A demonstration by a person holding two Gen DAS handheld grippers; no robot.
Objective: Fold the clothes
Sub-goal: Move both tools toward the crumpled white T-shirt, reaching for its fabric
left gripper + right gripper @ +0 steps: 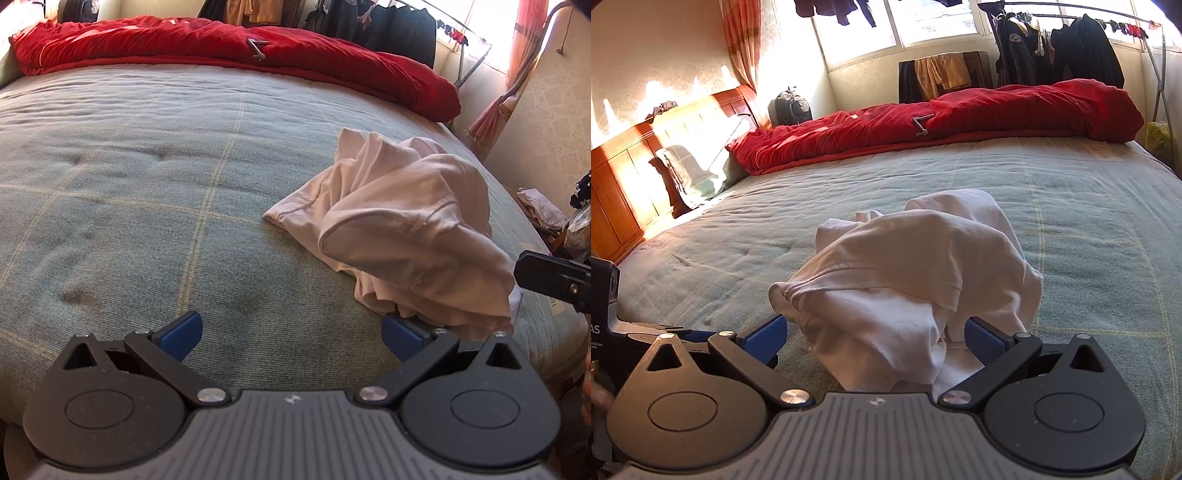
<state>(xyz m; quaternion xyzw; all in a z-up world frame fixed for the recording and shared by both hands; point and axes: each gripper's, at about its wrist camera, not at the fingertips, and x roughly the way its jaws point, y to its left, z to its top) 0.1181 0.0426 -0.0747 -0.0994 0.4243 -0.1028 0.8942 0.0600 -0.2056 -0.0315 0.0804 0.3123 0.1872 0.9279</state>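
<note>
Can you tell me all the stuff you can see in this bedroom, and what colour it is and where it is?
T-shirt: one, pale pink-white, crumpled on the near side of the bed.
Bedspread: one, grey-green with thin yellow checks, covering the bed.
Duvet: one, red, bunched along the far side of the bed.
Pillow: one, grey-green, against the headboard.
Headboard: one, orange wood, at the bed's head.
Backpack: one, grey, beyond the bed.
Clothes rack: one, hung with dark jackets, by the window.
Curtain: one, orange, beside the window.
Left tongs: open, over bare bedspread.
Right tongs: open, either side of the T-shirt.
</note>
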